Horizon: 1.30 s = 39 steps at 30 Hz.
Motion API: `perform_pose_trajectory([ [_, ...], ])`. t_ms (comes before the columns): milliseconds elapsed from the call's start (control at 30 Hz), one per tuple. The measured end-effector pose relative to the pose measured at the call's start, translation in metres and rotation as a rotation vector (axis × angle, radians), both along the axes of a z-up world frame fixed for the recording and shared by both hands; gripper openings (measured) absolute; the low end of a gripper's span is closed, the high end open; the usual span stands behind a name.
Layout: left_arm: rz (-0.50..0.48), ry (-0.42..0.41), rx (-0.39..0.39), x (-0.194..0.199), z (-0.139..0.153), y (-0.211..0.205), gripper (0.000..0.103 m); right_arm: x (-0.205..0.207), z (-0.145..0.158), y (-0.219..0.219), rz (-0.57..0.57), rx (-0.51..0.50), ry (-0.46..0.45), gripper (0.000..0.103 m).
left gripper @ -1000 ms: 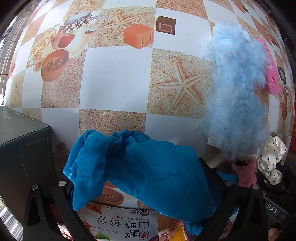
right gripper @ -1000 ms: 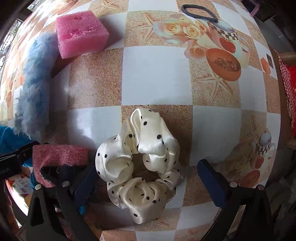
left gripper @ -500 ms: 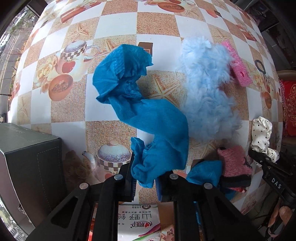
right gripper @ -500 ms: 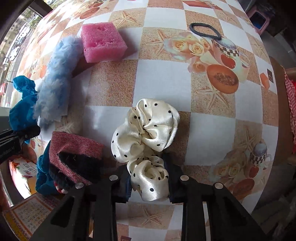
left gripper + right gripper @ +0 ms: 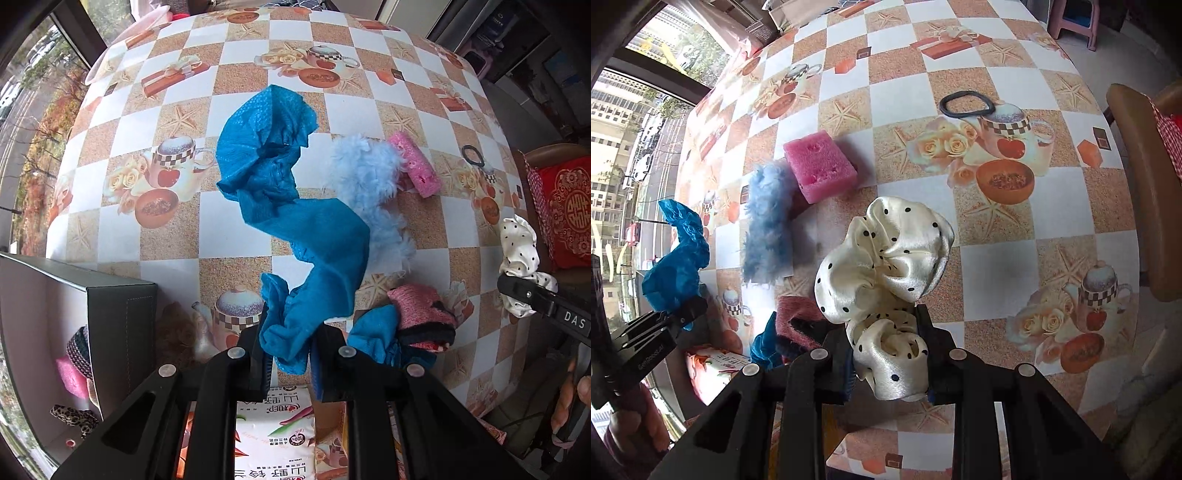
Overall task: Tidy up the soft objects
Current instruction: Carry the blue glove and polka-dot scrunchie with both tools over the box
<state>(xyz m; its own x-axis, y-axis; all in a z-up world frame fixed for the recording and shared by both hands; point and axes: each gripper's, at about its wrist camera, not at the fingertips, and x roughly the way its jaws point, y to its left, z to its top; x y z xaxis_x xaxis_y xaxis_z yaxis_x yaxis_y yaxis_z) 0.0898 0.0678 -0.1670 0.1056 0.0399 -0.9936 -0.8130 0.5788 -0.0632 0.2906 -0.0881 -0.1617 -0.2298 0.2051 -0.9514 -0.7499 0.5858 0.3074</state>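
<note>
Blue cloth (image 5: 291, 229) hangs pinched in your left gripper (image 5: 288, 354), lifted over the table (image 5: 236, 62); your right gripper (image 5: 886, 354) is clamped on the dotted scrunchie (image 5: 886, 258). Farther off lie the fluffy blue piece (image 5: 768, 236) and the pink sponge (image 5: 820, 170).

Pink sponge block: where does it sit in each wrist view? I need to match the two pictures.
Left wrist: pink sponge block sits right of centre, upper half, on its edge against the fluffy light-blue piece.
Right wrist: pink sponge block sits left of centre, upper half, lying flat, upper right of the fluffy piece.
Shared landmark: black hair tie.
</note>
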Motion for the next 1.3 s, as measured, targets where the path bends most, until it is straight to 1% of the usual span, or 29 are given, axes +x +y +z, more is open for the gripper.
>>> perform_pose_trajectory([
  [100, -0.003, -0.017, 0.01, -0.004, 0.008, -0.005, 0.018, -0.001, 0.01, 0.009, 0.015, 0.012, -0.002, 0.029],
  [133, -0.004, -0.022, 0.013, -0.005, 0.01, -0.007, 0.018, -0.001, 0.009, 0.007, 0.022, 0.016, -0.002, 0.029],
  [267, -0.009, -0.034, 0.026, -0.006, 0.011, -0.015, 0.018, -0.003, 0.017, 0.012, 0.052, 0.034, -0.011, 0.029],
  [467, -0.027, -0.068, 0.057, -0.019, 0.026, -0.023, 0.018, -0.018, 0.029, 0.018, 0.077, 0.058, -0.014, 0.029],
  [567, -0.04, -0.06, 0.087, -0.027, 0.033, -0.027, 0.018, -0.027, 0.039, 0.019, 0.094, 0.077, -0.016, 0.029],
  [733, -0.065, -0.055, 0.109, -0.038, 0.043, -0.039, 0.018, -0.042, 0.048, 0.025, 0.126, 0.101, -0.014, 0.029],
  [1100, -0.081, -0.099, 0.11, -0.062, 0.058, -0.067, 0.018, -0.083, 0.071, 0.021, 0.195, 0.113, -0.017, 0.029],
  [1300, -0.059, -0.123, 0.11, -0.083, 0.064, -0.074, 0.018, -0.108, 0.087, 0.016, 0.234, 0.123, -0.023, 0.029],
])
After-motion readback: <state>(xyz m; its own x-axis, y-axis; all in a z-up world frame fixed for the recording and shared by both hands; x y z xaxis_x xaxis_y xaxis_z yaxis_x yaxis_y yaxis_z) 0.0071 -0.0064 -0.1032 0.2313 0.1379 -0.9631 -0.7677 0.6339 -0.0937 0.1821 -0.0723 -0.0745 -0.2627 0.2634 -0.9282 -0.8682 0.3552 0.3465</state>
